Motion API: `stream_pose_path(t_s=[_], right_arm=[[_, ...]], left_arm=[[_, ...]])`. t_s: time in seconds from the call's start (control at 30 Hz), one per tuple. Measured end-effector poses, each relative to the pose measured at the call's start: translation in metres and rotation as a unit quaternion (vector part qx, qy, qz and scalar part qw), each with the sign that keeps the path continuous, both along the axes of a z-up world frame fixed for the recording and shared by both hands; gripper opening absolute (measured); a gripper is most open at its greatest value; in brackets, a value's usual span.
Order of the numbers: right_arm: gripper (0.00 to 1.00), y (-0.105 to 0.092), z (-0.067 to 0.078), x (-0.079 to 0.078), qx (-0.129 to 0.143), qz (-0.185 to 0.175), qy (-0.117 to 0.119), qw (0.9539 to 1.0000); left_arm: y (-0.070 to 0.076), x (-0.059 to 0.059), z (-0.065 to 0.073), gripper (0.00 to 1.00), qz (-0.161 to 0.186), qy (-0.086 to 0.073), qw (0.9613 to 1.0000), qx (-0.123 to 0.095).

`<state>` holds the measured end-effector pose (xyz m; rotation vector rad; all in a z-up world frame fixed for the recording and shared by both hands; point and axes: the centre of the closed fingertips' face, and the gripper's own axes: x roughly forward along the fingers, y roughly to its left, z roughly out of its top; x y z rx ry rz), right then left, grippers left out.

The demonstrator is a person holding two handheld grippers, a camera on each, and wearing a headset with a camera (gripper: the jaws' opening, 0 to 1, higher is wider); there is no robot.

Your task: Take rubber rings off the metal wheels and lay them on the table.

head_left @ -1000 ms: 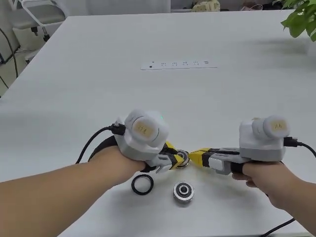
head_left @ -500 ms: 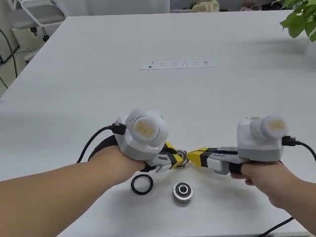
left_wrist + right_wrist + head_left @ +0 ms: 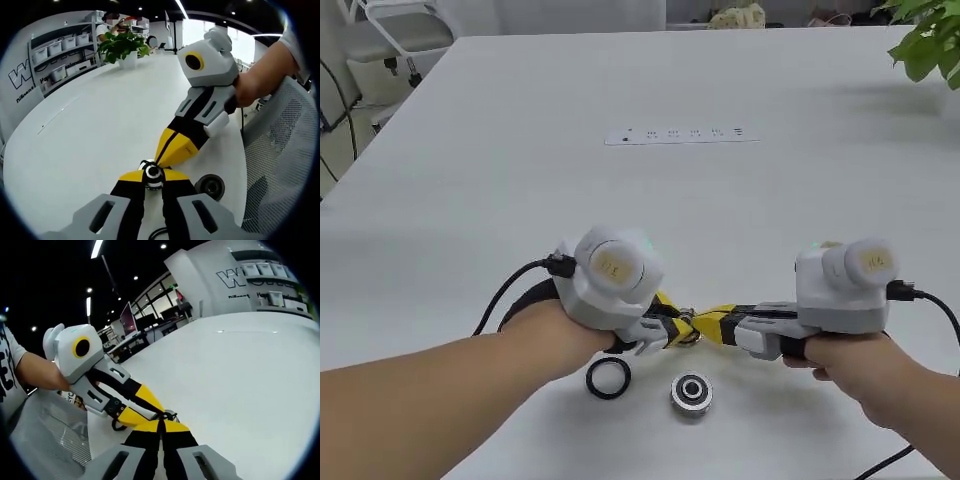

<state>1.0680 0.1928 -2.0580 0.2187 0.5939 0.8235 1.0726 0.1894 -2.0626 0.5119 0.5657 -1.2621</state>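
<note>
A small metal wheel (image 3: 152,174) with a black rubber ring around it is held above the table, and my left gripper (image 3: 153,176) is shut on it. My right gripper (image 3: 161,423) comes in from the other side, its jaws shut on the ring's edge at the wheel (image 3: 170,415). In the head view the left gripper (image 3: 676,329) and right gripper (image 3: 706,324) meet tip to tip at the wheel (image 3: 688,321). Below them on the table lie a loose black rubber ring (image 3: 608,378) and a bare metal wheel (image 3: 692,392).
A white power strip (image 3: 682,133) lies flat mid-table, far beyond the grippers. A green plant (image 3: 925,40) stands at the far right corner, and a chair (image 3: 405,30) is off the far left. The table's near edge runs just below the bare wheel (image 3: 210,186).
The right gripper has slid slightly left, closing in on the wheel held by the left gripper. The ring and bare wheel on the table have not moved.
</note>
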Motion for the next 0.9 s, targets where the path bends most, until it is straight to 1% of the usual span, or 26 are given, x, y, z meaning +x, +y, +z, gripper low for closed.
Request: stream_pose_path(t_s=[0.03, 0.07, 0.13, 0.2, 0.27, 0.4, 0.53, 0.57, 0.6, 0.63, 0.8, 0.83, 0.9], right_arm=[[0.0, 0.002, 0.004, 0.0, 0.006, 0.004, -0.008, 0.9999], [0.0, 0.003, 0.006, -0.001, 0.008, 0.006, -0.007, 0.9999], [0.0, 0.003, 0.005, -0.001, -0.002, 0.01, -0.011, 0.9999], [0.0, 0.003, 0.005, -0.001, 0.001, 0.008, -0.009, 0.9999], [0.0, 0.003, 0.005, -0.001, -0.002, 0.009, -0.012, 0.9999], [0.0, 0.002, 0.005, -0.001, -0.003, 0.009, -0.012, 0.9999], [0.0, 0.0, 0.005, -0.001, -0.002, 0.007, -0.009, 0.9999], [0.0, 0.0, 0.005, -0.001, -0.002, 0.007, -0.009, 0.9999], [0.0, 0.0, 0.006, -0.001, -0.002, 0.007, -0.01, 0.9999], [0.0, 0.0, 0.006, -0.001, -0.002, 0.006, -0.01, 0.9999], [0.0, -0.001, 0.009, 0.001, 0.004, 0.003, -0.009, 0.9999], [0.0, -0.001, 0.009, 0.0, 0.005, 0.003, -0.01, 0.9999], [0.0, -0.001, 0.011, 0.0, 0.007, 0.002, -0.009, 0.9999]], left_arm=[[0.0, 0.0, 0.0, 0.07, 0.0, -0.001, 1.0, 0.0], [0.0, 0.0, 0.0, 0.07, 0.0, 0.0, 1.0, 0.0], [0.0, 0.0, 0.0, 0.07, 0.0, 0.0, 1.0, 0.0], [0.0, 0.0, 0.0, 0.07, 0.001, -0.001, 1.0, 0.0], [0.0, -0.001, 0.0, 0.07, 0.001, -0.003, 1.0, -0.002], [0.0, 0.0, 0.0, 0.07, 0.001, -0.001, 1.0, -0.008], [0.001, -0.001, 0.0, 0.08, 0.0, 0.0, 1.0, -0.006], [0.001, -0.001, 0.001, 0.09, 0.005, 0.006, 0.9999, -0.007], [0.001, -0.002, 0.001, 0.12, 0.008, 0.014, 0.9998, -0.009], [0.001, -0.002, 0.002, 0.14, 0.008, 0.014, 0.9998, -0.011], [0.004, -0.004, 0.007, 0.16, 0.006, 0.017, 0.9997, -0.016], [0.005, -0.004, 0.009, 0.16, 0.008, 0.022, 0.9996, -0.018], [0.005, -0.007, 0.012, 0.19, 0.015, 0.035, 0.9989, -0.028]])
